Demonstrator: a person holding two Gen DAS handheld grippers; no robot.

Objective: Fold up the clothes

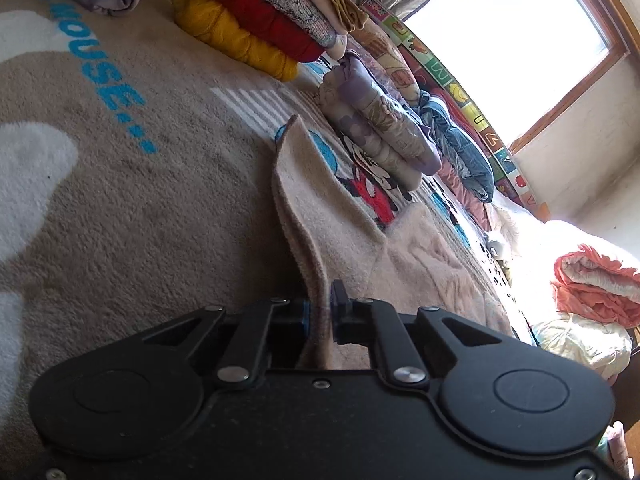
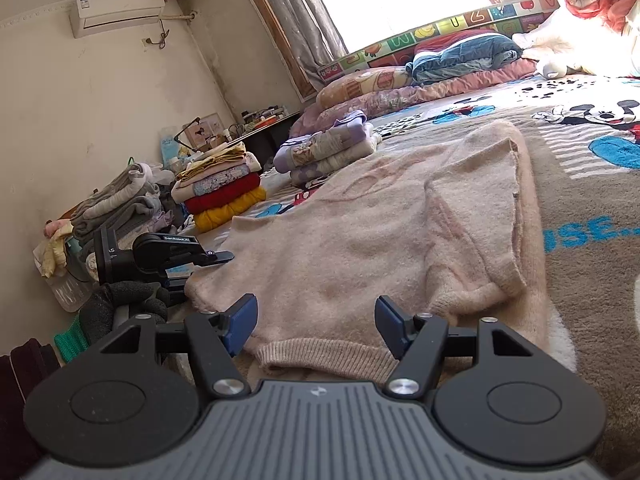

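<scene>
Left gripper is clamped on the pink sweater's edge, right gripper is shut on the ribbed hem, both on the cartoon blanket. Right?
Not quite. The right gripper is open: in the right wrist view its jaws stand wide apart over the ribbed hem, gripping nothing. The rest holds: the left gripper is clamped on the pink sweater edge, on the cartoon blanket.

Air conditioner [image 2: 118, 11] on wall, window [image 1: 508, 44] bright.
</scene>
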